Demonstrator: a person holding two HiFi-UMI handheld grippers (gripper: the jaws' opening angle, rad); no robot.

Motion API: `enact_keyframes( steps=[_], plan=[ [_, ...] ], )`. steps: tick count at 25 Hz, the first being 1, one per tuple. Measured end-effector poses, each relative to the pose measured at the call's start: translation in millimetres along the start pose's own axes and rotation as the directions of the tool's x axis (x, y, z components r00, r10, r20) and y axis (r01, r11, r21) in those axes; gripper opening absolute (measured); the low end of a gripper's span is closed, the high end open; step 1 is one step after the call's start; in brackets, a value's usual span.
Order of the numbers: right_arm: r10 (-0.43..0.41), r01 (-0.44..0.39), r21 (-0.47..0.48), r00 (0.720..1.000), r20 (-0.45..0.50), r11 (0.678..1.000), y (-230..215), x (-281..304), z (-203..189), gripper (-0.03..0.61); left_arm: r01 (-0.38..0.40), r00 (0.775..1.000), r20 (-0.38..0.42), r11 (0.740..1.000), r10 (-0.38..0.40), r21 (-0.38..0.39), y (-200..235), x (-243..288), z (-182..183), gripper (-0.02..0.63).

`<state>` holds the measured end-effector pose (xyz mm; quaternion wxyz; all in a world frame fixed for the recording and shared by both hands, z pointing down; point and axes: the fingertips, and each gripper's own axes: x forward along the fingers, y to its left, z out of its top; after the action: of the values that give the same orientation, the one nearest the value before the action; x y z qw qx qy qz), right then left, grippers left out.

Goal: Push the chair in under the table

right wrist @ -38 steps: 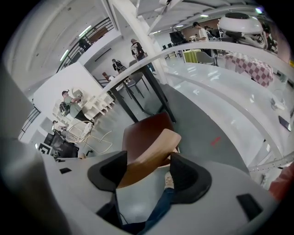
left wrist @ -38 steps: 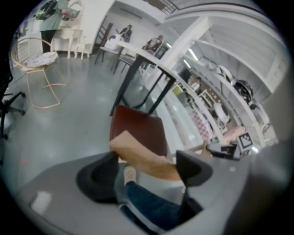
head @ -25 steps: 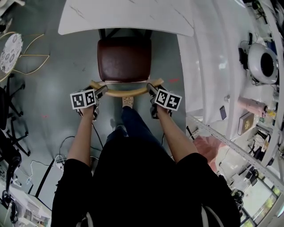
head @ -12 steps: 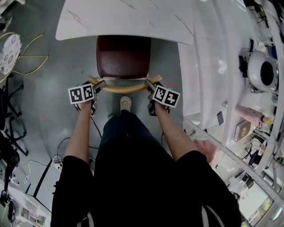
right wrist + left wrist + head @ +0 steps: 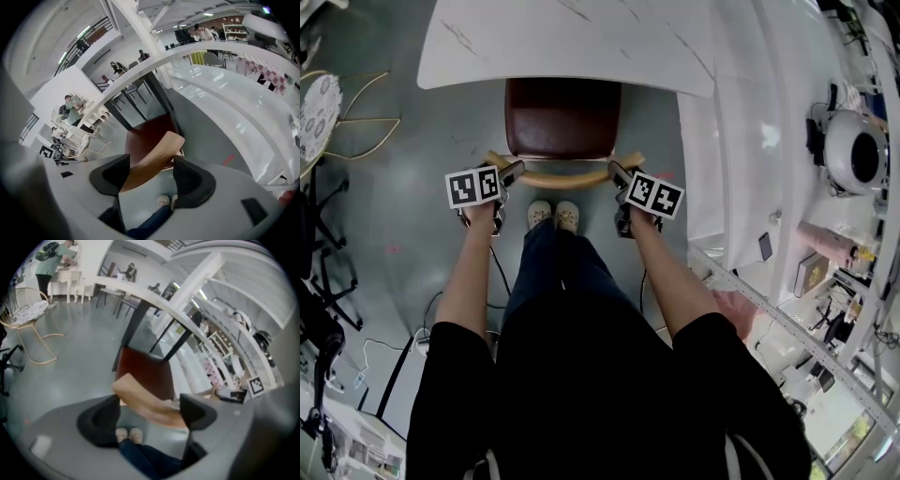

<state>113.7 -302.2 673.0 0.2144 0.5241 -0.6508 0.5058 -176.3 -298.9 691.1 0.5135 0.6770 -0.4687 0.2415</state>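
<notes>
- The chair (image 5: 562, 117) stands on the grey floor (image 5: 412, 206), facing the white table (image 5: 572, 42).
- The front part of its dark red seat is under the table edge. The back part sticks out.
- The wooden backrest (image 5: 564, 177) curves across the back of the seat, out in the open.
- The left gripper (image 5: 149, 405) is at the left end of the backrest. Its jaws are wide apart, and the wood lies slanted across the gap between them, touching the pads.
- The right gripper (image 5: 151, 166) is at the right end of the backrest. Its jaws are wide apart too, with the wood slanted between them.
- The person's two pale shoes (image 5: 540, 214) are side by side on the floor just behind the backrest.
- A wire chair (image 5: 321, 105) stands well off to the left.
</notes>
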Motion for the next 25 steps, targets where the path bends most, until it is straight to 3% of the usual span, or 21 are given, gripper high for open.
enact_keyframes(
  steps=[11, 16, 20, 24, 25],
  plan=[
    [-0.008, 0.008, 0.014, 1.0, 0.005, 1.0, 3.2, 3.6, 5.0, 0.255, -0.006, 1.0, 0.011, 1.0, 0.006, 0.001, 3.0, 2.2, 9.5, 0.39],
    [-0.001, 0.001, 0.023, 1.0, -0.025, 1.0, 2.0, 3.9, 3.2, 0.255, 0.02, 0.998, 0.061, 0.999, -0.018, -0.035, 6.0, 0.7, 9.2, 0.379],
    [-0.044, 0.043, -0.059, 0.999, -0.017, 0.997, 1.6, -5.5, 6.2, 0.255, 0.004, 0.997, 0.073, 1.0, -0.002, -0.019, 8.3, -4.2, 10.3, 0.366],
    [-0.077, 0.082, -0.197, 0.996, 0.035, 0.977, 14.2, -22.5, 12.2, 0.255, -0.072, 0.992, 0.108, 0.997, 0.068, 0.033, 16.4, -23.8, 16.1, 0.301],
    [-0.082, 0.091, -0.21, 0.995, 0.053, 0.974, 17.5, -26.8, 14.4, 0.253, -0.092, 0.989, 0.125, 0.994, 0.084, 0.06, 16.3, -29.9, 18.7, 0.252]
  ],
)
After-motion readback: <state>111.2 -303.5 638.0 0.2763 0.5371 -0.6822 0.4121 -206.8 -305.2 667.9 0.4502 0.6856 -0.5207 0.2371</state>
